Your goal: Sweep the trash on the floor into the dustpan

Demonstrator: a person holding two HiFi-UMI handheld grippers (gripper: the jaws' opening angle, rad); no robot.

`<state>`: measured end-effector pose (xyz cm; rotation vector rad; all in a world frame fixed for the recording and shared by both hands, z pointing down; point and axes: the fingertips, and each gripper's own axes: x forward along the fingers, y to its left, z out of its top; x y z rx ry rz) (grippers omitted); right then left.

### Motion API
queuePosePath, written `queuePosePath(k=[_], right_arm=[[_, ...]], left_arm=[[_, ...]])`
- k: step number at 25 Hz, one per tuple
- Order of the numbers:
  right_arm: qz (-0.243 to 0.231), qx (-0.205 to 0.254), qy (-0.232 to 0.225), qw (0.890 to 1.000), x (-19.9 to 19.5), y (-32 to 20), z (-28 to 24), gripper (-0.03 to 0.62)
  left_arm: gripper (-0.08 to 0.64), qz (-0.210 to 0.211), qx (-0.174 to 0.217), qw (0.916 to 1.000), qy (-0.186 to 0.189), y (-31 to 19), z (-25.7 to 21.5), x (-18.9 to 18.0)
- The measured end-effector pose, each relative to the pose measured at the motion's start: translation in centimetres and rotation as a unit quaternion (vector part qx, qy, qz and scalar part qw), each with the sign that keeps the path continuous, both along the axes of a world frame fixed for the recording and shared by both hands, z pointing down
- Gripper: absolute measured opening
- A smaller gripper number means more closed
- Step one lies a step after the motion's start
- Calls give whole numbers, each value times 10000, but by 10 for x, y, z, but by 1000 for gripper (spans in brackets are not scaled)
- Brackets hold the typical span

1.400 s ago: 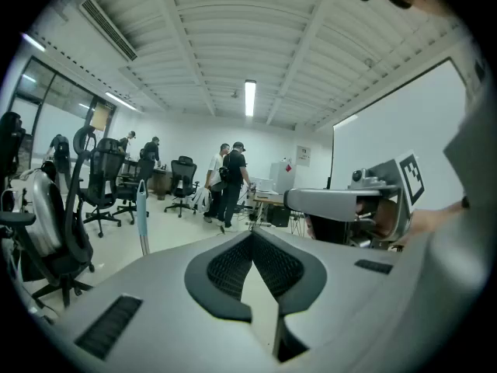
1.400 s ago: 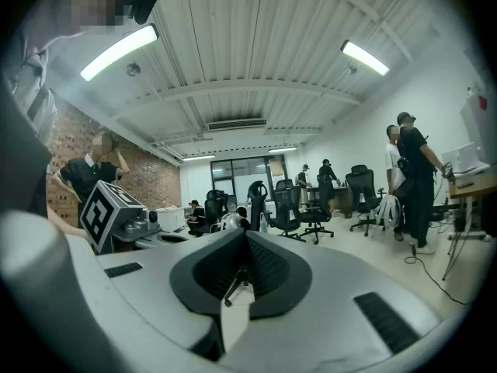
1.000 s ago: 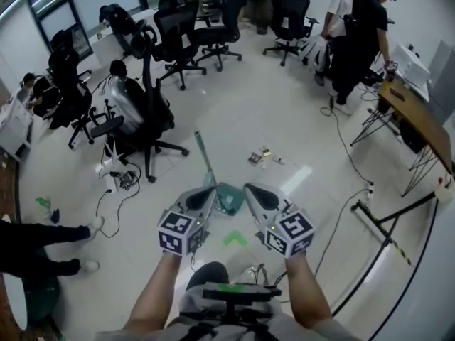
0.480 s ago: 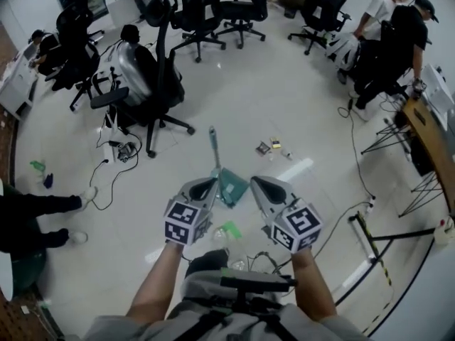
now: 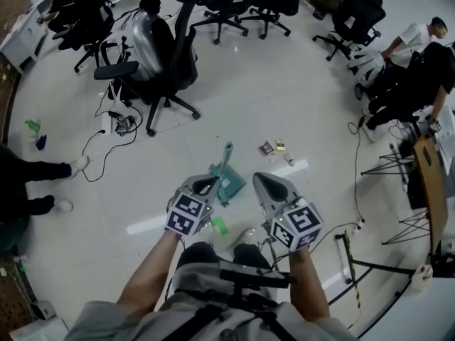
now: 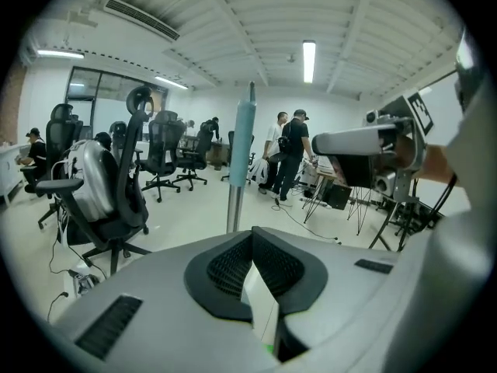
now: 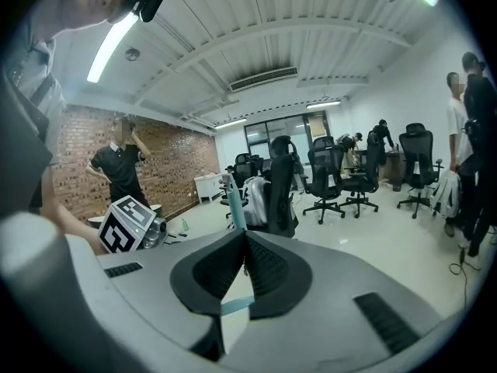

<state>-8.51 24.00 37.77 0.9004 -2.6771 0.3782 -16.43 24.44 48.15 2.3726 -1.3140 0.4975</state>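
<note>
Two grippers, one in each of my hands, both with jaws pressed together and nothing between them: the left gripper (image 5: 210, 184) and the right gripper (image 5: 258, 179). The green dustpan (image 5: 229, 181) sits on the white floor (image 5: 234, 98) between their tips, its handle (image 5: 227, 153) standing up. A few small pieces of trash (image 5: 267, 148) lie on the open floor near the dustpan, right of its handle, not touching it.

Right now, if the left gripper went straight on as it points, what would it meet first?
Probably the dustpan handle, standing just ahead of the left gripper; its distance is unclear.
</note>
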Motion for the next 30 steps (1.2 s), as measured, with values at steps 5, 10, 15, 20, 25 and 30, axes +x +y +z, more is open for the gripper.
queuePosePath(k=[5, 10, 15, 20, 25, 30], right_arm=[[-492, -198, -70, 9986, -5, -31, 13, 2], [-1278, -251, -6, 9915, -2, -46, 23, 2], [-1891, -333, 95, 9813, -2, -60, 33, 2], [-2156, -352, 206, 9756, -2, -73, 34, 2], [-2266, -414, 367, 9724, -14, -77, 39, 2], [-2805, -669, 335, 9569, -35, -68, 53, 106]], left_arm=[[8, -412, -205, 9984, -331, -16, 38, -4], [146, -744, -641, 9942, -445, -25, 85, 10], [236, -1101, -987, 9871, -606, -41, 128, 5], [259, -1110, -1251, 9839, -631, -50, 160, 14], [258, -1067, -1364, 9825, -689, -49, 180, 19], [131, -1005, -1195, 9855, -657, -63, 171, 19]])
